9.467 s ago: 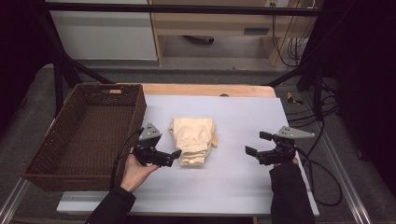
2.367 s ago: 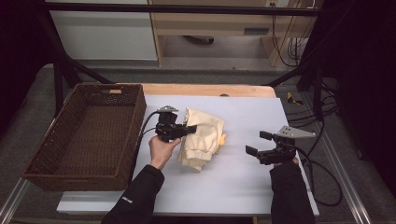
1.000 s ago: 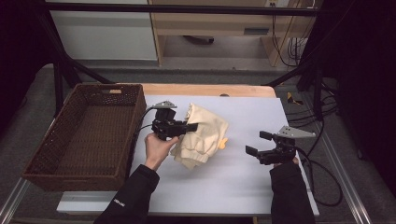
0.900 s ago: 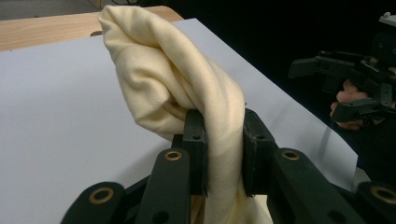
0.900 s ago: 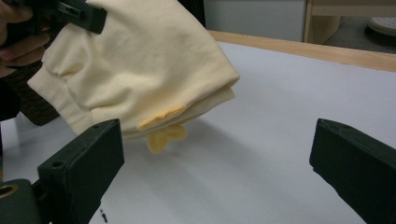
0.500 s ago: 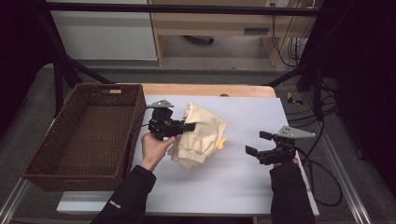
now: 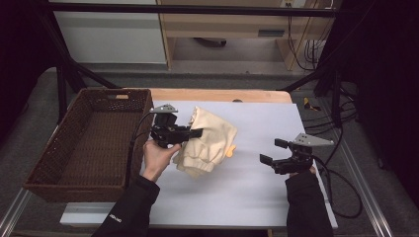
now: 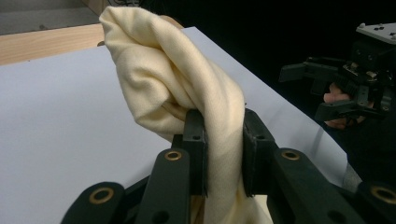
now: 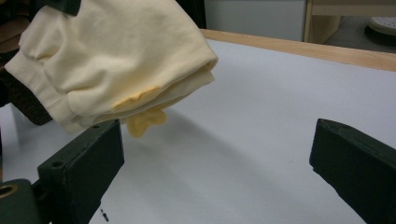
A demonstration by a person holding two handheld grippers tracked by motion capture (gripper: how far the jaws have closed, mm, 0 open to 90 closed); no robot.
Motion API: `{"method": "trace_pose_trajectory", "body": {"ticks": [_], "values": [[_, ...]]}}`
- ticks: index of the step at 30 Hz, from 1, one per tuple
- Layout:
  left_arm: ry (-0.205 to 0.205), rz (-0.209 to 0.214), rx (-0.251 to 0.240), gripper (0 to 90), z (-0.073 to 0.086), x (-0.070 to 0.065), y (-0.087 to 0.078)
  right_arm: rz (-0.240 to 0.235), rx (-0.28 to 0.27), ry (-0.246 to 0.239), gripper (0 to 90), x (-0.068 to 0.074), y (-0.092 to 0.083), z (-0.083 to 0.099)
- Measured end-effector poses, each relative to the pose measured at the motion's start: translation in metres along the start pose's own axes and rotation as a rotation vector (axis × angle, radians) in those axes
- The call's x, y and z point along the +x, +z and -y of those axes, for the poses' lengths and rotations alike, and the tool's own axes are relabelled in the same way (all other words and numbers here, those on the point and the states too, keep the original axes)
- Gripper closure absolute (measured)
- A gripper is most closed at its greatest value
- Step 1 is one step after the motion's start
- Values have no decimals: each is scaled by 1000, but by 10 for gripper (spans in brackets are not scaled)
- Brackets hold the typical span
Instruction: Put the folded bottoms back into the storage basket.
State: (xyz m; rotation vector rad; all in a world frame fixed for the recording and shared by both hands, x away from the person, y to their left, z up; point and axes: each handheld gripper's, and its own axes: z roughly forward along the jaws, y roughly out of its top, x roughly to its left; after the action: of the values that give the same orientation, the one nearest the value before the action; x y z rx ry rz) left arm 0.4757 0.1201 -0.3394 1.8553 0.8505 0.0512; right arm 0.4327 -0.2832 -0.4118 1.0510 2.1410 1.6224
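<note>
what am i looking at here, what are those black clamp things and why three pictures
A person sits at a table with a hand-held clamp tool in each hand; there is no robot arm. The high view looks down from above. The other two pictures come from small cameras riding on each tool, looking along its two black jaws. The left gripper is shut on a bunch of the cream cloth, a folded garment, and holds it up off the white surface. The right gripper is open and holds nothing, off to the side. A brown wicker basket stands at the left of the table, with nothing showing inside it.
</note>
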Motion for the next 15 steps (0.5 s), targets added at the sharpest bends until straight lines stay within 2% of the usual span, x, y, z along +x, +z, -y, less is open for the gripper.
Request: {"method": "trace_pose_trajectory", "body": {"ticks": [15], "values": [[8, -10, -5, 746, -2, 2, -15, 0, 0, 2, 32, 0, 0, 0]]}}
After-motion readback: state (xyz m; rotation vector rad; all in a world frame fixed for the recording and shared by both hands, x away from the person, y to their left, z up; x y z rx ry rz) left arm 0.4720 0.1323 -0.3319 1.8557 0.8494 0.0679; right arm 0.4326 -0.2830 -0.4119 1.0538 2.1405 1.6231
